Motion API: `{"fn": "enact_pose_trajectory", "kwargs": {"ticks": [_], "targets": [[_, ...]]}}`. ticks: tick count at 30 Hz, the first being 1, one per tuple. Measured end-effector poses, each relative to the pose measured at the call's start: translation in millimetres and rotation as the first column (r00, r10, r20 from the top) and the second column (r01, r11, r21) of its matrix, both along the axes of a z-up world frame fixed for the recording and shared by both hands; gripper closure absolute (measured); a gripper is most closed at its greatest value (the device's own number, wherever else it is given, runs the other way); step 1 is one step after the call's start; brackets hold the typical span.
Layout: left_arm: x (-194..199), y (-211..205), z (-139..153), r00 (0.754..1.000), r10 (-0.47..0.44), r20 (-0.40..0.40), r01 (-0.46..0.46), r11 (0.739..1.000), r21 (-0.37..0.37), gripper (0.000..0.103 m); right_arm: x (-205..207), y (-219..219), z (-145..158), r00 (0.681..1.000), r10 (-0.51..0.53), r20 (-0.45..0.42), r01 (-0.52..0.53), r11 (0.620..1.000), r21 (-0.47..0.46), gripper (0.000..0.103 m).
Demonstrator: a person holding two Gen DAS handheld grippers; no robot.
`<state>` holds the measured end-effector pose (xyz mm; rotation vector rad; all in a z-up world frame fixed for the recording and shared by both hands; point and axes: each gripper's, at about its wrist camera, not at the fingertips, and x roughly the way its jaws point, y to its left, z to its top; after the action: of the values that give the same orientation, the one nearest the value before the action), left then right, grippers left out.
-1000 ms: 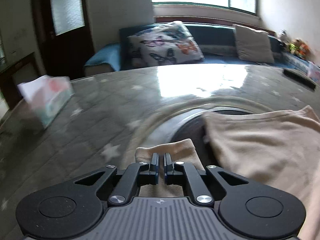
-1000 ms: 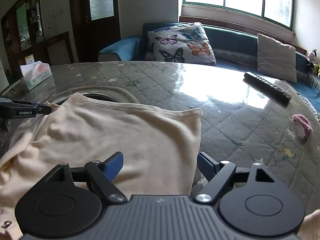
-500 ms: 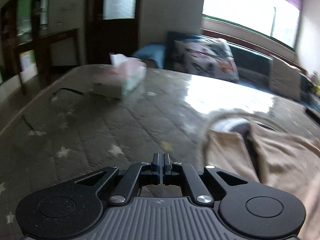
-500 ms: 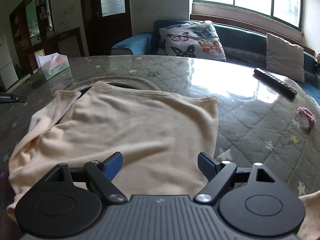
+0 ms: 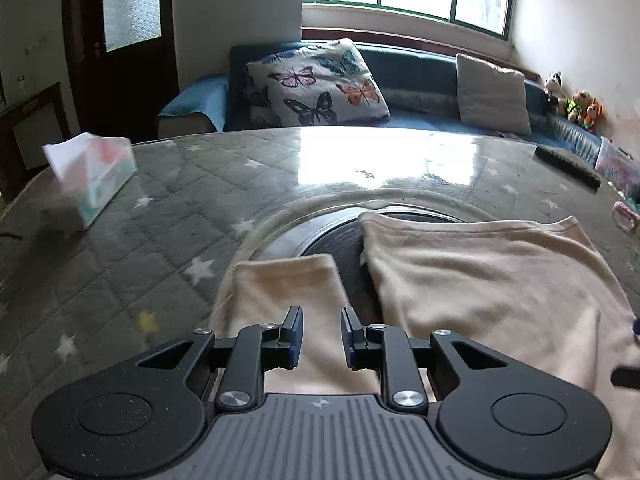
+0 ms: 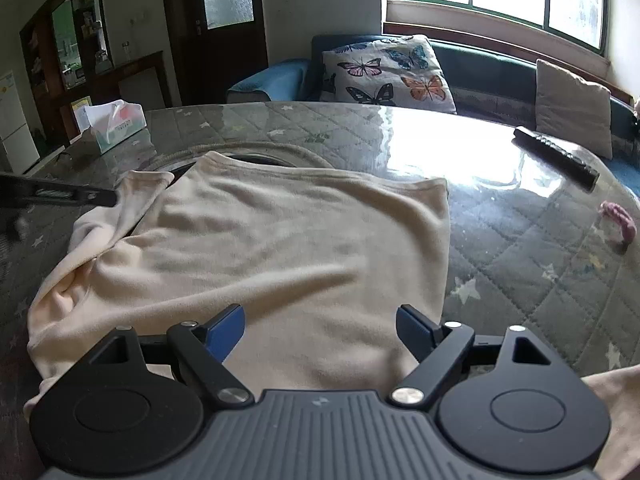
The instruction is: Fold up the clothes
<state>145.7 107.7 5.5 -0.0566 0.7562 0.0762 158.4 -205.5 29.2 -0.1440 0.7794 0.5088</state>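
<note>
Cream shirt (image 6: 260,248) lies flat on table (image 5: 160,216); left gripper (image 5: 320,334), shut and off to the side 0.5 s ago, now part-open, empty over sleeve (image 5: 280,292); right gripper (image 6: 320,330) wide, empty: sleeve fold next.

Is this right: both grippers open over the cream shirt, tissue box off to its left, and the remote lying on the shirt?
Not quite. The remote lies on the bare table, beyond the cream shirt, not touching it; the right wrist view shows this. The rest holds: left gripper and right gripper are open, tissue box to the left.
</note>
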Motion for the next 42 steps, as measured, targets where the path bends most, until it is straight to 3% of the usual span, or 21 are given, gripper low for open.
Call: {"fn": "enact_pose_trajectory", "kwargs": {"ticks": [4,10,16,20,22,27,33,42], "targets": [[20.8,-8.7,-6.8,1.000,-0.002,-0.024,0.003,0.999,0.039,0.080,1.5,-1.3,-3.4,1.000,0.000,-0.011,0.000,1.000,0.008,0.018],[33.4,-9.3,-14.1,0.999,0.015,-0.048,-0.012,0.998,0.054,0.066,3.3,-1.9,-4.9,1.000,0.001,-0.015,0.000,1.000,0.021,0.018],[41.1,-12.2,-15.1,0.999,0.011,-0.048,-0.007,0.997,0.076,0.067,4.9,-2.2,-6.6,1.000,-0.001,-0.016,0.001,1.000,0.026,0.018],[42.8,-12.3,-15.3,0.999,0.016,-0.046,-0.010,0.993,0.114,0.095,4.7,-3.1,-5.9,1.000,-0.004,-0.016,0.004,1.000,0.031,0.018],[40.6,-6.8,-14.0,0.999,0.029,-0.043,-0.024,0.995,0.099,0.097,4.1,-3.3,-5.1,1.000,-0.006,-0.014,0.006,0.999,0.031,0.018],[16.0,14.0,5.2,0.995,0.089,0.034,-0.090,0.995,0.047,0.098,-2.0,-5.6,2.6,1.000,-0.007,0.004,0.007,0.999,0.036,0.018],[-33.4,45.5,33.9,0.975,0.180,0.130,-0.179,0.984,-0.015,0.098,-11.5,-0.5,11.7,1.000,0.012,0.023,-0.013,0.999,0.044,0.018],[-121.1,98.0,35.3,0.930,0.324,0.172,-0.314,0.946,-0.081,0.098,-43.7,43.7,29.0,0.978,0.199,0.054,-0.202,0.978,0.059,0.018]]}}
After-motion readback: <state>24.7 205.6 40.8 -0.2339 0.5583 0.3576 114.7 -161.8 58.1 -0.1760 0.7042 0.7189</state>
